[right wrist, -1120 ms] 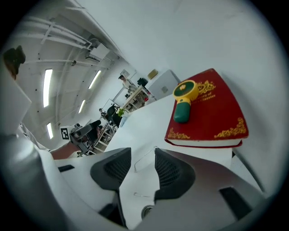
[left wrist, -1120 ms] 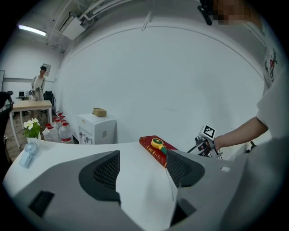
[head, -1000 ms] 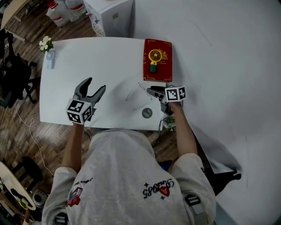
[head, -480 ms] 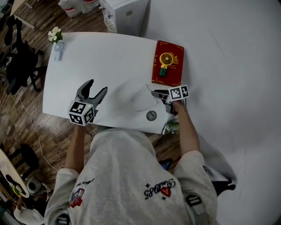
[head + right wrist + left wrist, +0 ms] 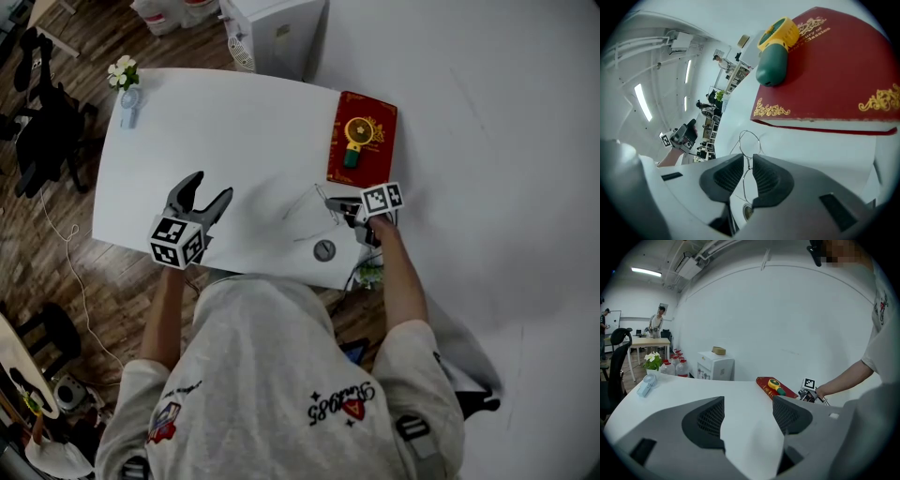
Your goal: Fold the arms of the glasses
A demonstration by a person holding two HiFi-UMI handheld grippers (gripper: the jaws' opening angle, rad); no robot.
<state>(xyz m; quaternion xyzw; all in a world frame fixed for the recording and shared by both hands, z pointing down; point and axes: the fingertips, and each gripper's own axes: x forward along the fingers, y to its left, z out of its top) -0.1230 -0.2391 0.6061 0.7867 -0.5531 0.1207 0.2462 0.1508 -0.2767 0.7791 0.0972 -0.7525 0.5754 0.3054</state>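
Observation:
Thin wire-framed glasses (image 5: 307, 210) lie on the white table (image 5: 206, 122) with their arms spread out. My right gripper (image 5: 331, 202) has come in low from the right. In the right gripper view its jaws are closing, with the bridge of the glasses (image 5: 749, 140) in the narrow gap between the pads (image 5: 729, 174); the pads do not visibly press on the wire. My left gripper (image 5: 208, 190) hovers over the table's left front, well apart from the glasses. The left gripper (image 5: 747, 412) is open with nothing between its fingers.
A red book (image 5: 361, 139) with a yellow-green tool (image 5: 353, 138) on it lies just beyond the right gripper. A small round object (image 5: 324, 249) sits near the front edge. Flowers (image 5: 122, 73) and a small pale-blue object (image 5: 128, 106) stand at the far left corner.
The right gripper has sunk onto the glasses and its jaws have narrowed around them. The left gripper has shifted only slightly.

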